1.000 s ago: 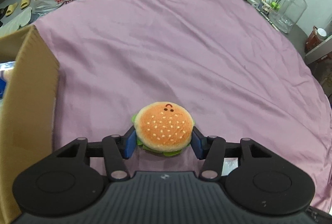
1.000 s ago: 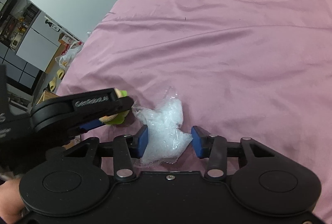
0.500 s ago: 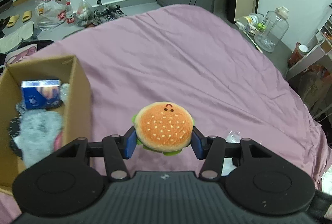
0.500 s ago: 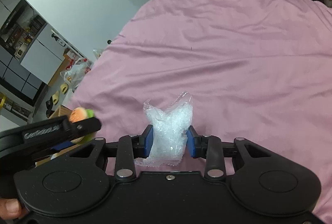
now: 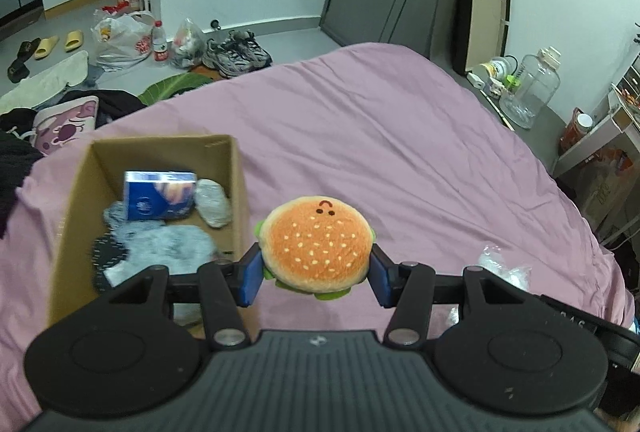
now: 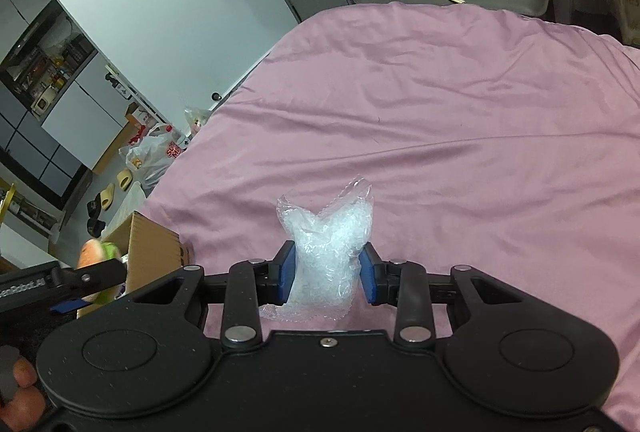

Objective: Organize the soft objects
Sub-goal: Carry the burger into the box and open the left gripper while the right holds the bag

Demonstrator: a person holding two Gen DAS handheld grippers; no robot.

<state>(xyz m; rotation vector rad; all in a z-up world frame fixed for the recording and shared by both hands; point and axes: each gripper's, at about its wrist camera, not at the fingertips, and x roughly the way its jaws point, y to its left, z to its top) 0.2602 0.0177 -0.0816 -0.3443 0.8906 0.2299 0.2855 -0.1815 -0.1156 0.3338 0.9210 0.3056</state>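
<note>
My left gripper (image 5: pixel 315 277) is shut on a plush hamburger (image 5: pixel 316 242) with a small face, held in the air above the pink bedsheet (image 5: pixel 380 152). Just left of it stands an open cardboard box (image 5: pixel 236 192) holding a blue packet (image 5: pixel 158 194), a grey fluffy item (image 5: pixel 168 246) and a grey roll. My right gripper (image 6: pixel 327 275) is shut on a crumpled clear bubble-wrap bag (image 6: pixel 328 244), lifted above the sheet. In the right wrist view the box corner (image 6: pixel 152 244) and the burger (image 6: pixel 93 253) show at the lower left; the bag (image 5: pixel 504 268) appears at the left view's right edge.
The bed's far edge drops to a floor with shoes (image 5: pixel 236 50), plastic bags (image 5: pixel 120 36) and slippers. A large clear jug (image 5: pixel 532 86) and small bottles stand right of the bed. A hand's fingers (image 6: pixel 22 388) show at the bottom left.
Both grippers have risen from the sheet with their loads. The right gripper closed on the bubble-wrap bag and lifted it. The box interior has come into the left view.
</note>
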